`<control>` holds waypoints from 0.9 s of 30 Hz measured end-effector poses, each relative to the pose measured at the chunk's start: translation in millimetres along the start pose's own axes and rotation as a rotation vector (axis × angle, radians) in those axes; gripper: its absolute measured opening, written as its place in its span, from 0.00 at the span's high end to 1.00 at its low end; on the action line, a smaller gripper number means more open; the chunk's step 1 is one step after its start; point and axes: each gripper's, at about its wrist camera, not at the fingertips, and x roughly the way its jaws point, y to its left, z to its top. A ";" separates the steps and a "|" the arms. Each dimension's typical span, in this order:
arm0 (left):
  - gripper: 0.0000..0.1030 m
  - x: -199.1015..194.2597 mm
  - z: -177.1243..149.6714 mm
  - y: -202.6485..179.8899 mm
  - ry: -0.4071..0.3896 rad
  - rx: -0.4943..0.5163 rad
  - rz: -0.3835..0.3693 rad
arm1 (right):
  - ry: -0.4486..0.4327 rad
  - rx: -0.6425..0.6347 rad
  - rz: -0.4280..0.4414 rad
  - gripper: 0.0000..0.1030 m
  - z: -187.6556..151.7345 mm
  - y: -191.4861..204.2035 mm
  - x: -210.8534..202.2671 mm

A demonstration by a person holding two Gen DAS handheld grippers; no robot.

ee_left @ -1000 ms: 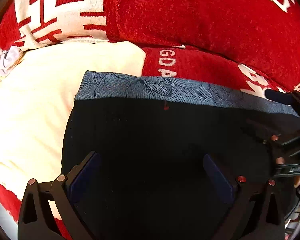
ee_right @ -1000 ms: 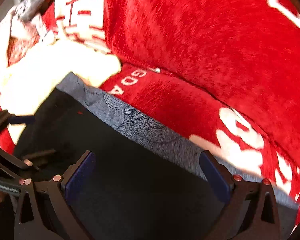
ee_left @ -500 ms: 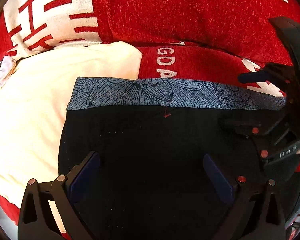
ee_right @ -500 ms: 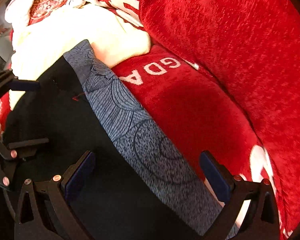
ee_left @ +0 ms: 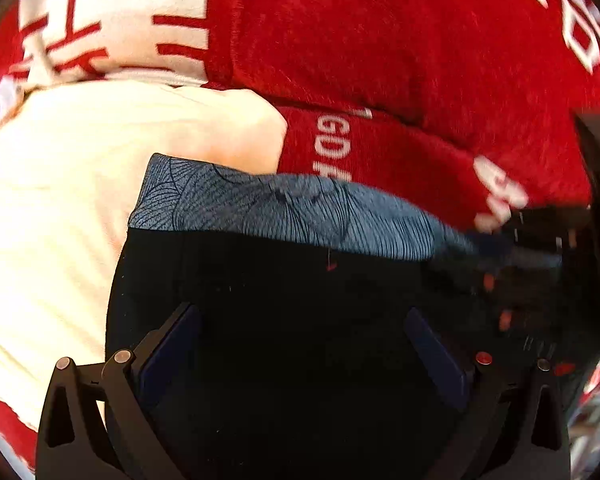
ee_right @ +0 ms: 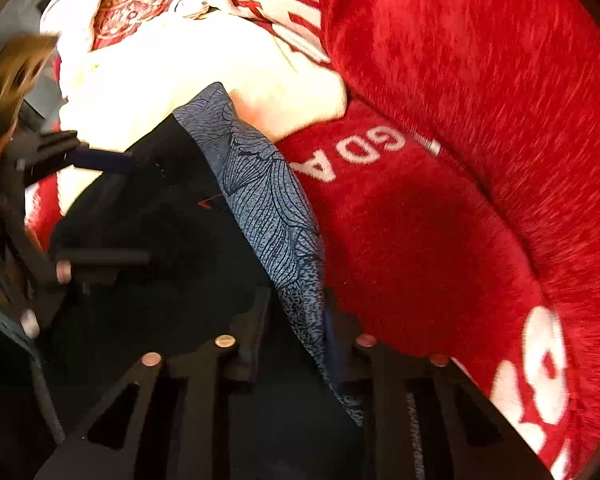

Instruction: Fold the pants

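Black pants (ee_left: 284,320) with a blue-grey patterned waistband (ee_left: 292,208) lie on a red plush cover. My left gripper (ee_left: 300,356) is open, its jaws wide apart over the black cloth. My right gripper (ee_right: 296,328) is shut on the waistband (ee_right: 268,200) at its right end, the band pinched between the two pads. The right gripper also shows at the right edge of the left wrist view (ee_left: 540,264). The left gripper shows at the left of the right wrist view (ee_right: 80,208), over the pants (ee_right: 148,240).
A cream cloth (ee_left: 60,208) lies left of the pants. A big red cushion (ee_left: 380,40) with white lettering rises behind. More white and red laundry (ee_right: 132,8) is piled at the far left.
My right gripper has closed from wide open onto the right end of the waistband. The left gripper stays open over the pants and has barely moved.
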 end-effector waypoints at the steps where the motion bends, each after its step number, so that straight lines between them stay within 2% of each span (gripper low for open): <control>1: 0.00 -1.1 4.4 2.2 0.007 -0.022 -0.021 | -0.031 -0.026 -0.044 0.97 -3.3 11.3 -9.7; 4: 0.00 -3.1 20.5 5.4 0.021 -0.086 -0.078 | -0.095 -0.067 -0.168 0.97 -16.2 38.4 -32.4; 8: 0.00 4.1 35.9 3.6 0.046 -0.178 -0.102 | -0.131 -0.097 -0.283 0.97 -24.1 59.8 -37.1; 10: 0.00 16.2 37.6 5.3 0.099 -0.247 -0.097 | -0.140 -0.104 -0.316 0.97 -28.6 67.0 -37.6; 12: 0.00 27.9 41.0 6.3 0.114 -0.290 -0.092 | -0.148 -0.100 -0.339 0.97 -29.7 72.8 -35.6; 13: 0.04 31.2 40.7 5.6 0.120 -0.293 -0.073 | -0.150 -0.098 -0.347 0.97 -31.9 73.9 -37.4; 14: 0.12 32.8 39.8 4.0 0.121 -0.285 -0.052 | -0.151 -0.096 -0.355 0.97 -30.9 75.7 -35.9; 15: 0.38 32.4 37.7 1.4 0.121 -0.264 -0.017 | -0.152 -0.091 -0.359 0.97 -31.2 75.9 -36.6; 16: 0.60 31.2 35.3 -0.6 0.126 -0.246 -0.050 | -0.153 -0.083 -0.358 0.97 -31.6 76.4 -38.0; 17: 0.65 26.7 32.8 -1.5 0.124 -0.243 -0.084 | -0.156 -0.081 -0.361 0.97 -32.4 78.0 -40.1; 18: 0.72 16.1 28.3 -1.7 0.099 -0.241 -0.078 | -0.162 -0.081 -0.365 0.97 -33.6 79.6 -42.9; 21: 0.79 -10.7 15.0 -0.3 0.051 -0.233 -0.116 | -0.180 -0.071 -0.371 0.97 -35.8 88.9 -51.6; 24: 0.82 -35.3 -5.0 -5.2 -0.011 -0.202 -0.129 | -0.195 -0.077 -0.394 0.97 -45.1 105.3 -62.2; 26: 0.84 -42.3 -15.9 -9.2 -0.042 -0.174 -0.109 | -0.192 -0.086 -0.410 0.90 -52.3 112.4 -62.7; 27: 0.85 -43.2 -17.4 -11.4 -0.045 -0.165 -0.093 | -0.187 -0.086 -0.408 0.80 -55.0 112.3 -63.0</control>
